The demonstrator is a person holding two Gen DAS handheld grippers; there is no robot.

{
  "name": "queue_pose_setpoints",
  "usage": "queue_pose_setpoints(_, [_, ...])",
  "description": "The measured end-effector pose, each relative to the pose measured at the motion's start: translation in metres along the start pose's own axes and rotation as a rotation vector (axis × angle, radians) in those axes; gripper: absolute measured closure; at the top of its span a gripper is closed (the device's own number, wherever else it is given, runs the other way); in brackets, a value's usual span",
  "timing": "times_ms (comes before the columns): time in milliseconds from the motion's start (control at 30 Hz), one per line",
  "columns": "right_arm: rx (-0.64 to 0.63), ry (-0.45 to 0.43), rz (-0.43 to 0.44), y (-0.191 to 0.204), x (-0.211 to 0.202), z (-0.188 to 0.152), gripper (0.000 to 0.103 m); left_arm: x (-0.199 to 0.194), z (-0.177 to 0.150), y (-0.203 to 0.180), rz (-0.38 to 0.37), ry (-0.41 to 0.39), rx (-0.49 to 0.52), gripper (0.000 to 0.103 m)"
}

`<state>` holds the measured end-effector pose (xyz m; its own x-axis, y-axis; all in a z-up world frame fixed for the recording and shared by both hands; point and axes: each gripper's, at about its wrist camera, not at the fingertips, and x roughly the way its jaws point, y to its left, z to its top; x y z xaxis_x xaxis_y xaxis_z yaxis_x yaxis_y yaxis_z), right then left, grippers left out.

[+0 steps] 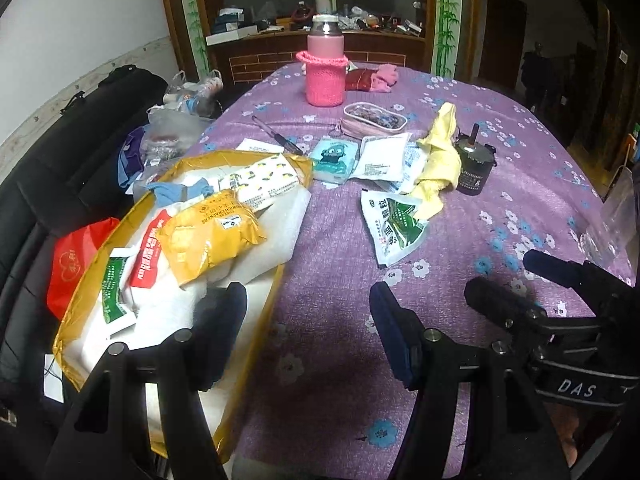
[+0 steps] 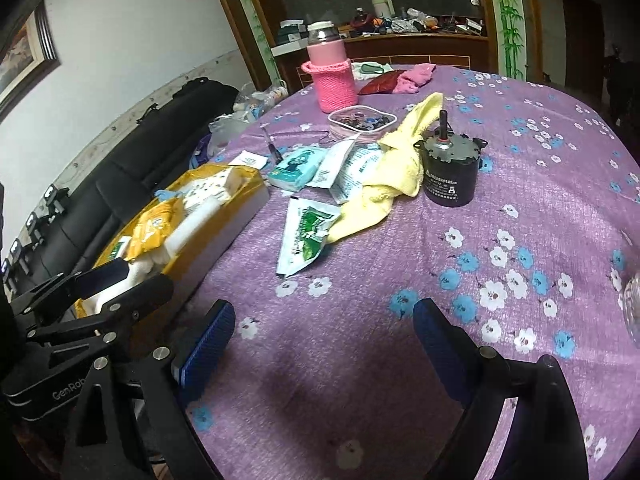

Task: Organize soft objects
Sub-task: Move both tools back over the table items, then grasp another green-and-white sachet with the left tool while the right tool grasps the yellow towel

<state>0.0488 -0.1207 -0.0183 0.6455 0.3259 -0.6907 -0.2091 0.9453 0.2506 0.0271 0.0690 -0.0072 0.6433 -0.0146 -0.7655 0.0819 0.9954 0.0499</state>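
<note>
- The printing on the packets was too small and blurred to read, and the far shelf behind the table held only an indistinct clutter.
- A clear object at the right edge of the right wrist view point(image 2: 632, 312) was cut off, so its kind could not be told.
- The left gripper point(image 1: 308, 316) stood wide open with nothing between its dark padded fingers; one finger hung over the gold box point(image 1: 276, 300), the other over the tablecloth point(image 1: 328, 360).
- The right gripper point(image 2: 324, 340) was likewise spread wide and empty above the cloth, its blue pads ribbed.
- The tablecloth was a coarse purple weave printed with white and blue flowers.
- The gold box, shiny-rimmed and white inside, sat at the table's left edge, piled with soft packets: a crinkled yellow pouch point(image 1: 208, 232) on top, a red-and-white one point(image 1: 148, 256) beside it.
- A limp yellow towel point(image 2: 396, 172), fuzzy and rumpled, lay mid-table, draped against a black cylindrical motor point(image 2: 452, 172) and over one corner of a green-and-white sachet point(image 2: 304, 236).
- Behind it lay white sachets point(image 1: 380, 160) and a teal tissue pack point(image 1: 332, 160), then a clear lidded pouch point(image 1: 374, 120).
- A pink bottle point(image 1: 325, 64) in a knitted pink sleeve stood upright at the far side.
</note>
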Motion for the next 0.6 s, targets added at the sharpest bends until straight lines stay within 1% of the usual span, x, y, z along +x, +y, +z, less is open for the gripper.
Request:
queue_pose_setpoints(67, [0.001,0.010,-0.006,-0.002,0.007,0.004,0.011,0.005,0.001,0.003,-0.027,0.018,-0.010,0.040])
queue_pose_setpoints(233, [0.012,0.027,0.003,-0.013,0.024,0.015,0.012,0.023,0.008,0.007,-0.154,0.088,-0.068,0.040])
queue_pose_setpoints(367, [0.021,0.029,-0.010,-0.026,0.038,0.028,0.014,0.036,0.020,-0.005,-0.188,0.117,-0.052,0.040])
queue_pose_setpoints(467, [0.041,0.031,-0.012,-0.037,0.049,0.035,0.019,0.043,0.030,-0.019,-0.181,0.108,-0.019,0.040])
queue_pose_setpoints(533, [0.067,0.038,-0.012,-0.048,0.057,0.039,0.025,0.053,0.037,-0.030,-0.169,0.124,0.002,0.040])
queue_pose_setpoints(600, [0.084,0.043,-0.017,-0.056,0.063,0.041,0.028,0.064,0.041,-0.039,-0.187,0.141,0.006,0.040])
